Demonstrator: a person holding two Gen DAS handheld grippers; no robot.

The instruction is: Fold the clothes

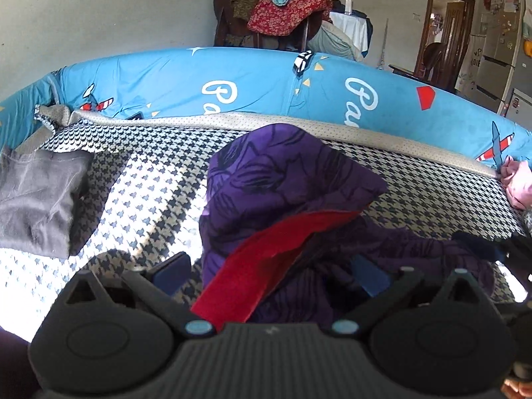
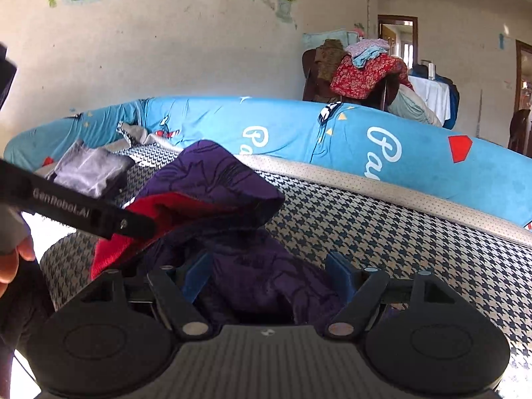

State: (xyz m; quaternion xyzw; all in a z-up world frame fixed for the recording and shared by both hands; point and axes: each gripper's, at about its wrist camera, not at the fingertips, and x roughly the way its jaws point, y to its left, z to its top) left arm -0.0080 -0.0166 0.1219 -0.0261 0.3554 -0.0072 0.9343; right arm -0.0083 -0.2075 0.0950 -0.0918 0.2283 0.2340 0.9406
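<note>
Purple garment [image 1: 286,179] bunched between both grippers on the houndstooth bed cover [image 1: 149,186].

The left gripper [image 1: 271,272] and right gripper [image 2: 266,272] each stand with fingers spread apart, cloth heaped between them, its red lining [image 1: 266,259] turned out. A folded grey garment [image 1: 36,199] lies well apart at the left; bare cover stretches rightward to the blue bolster [image 1: 252,89] edging the bed.
</note>
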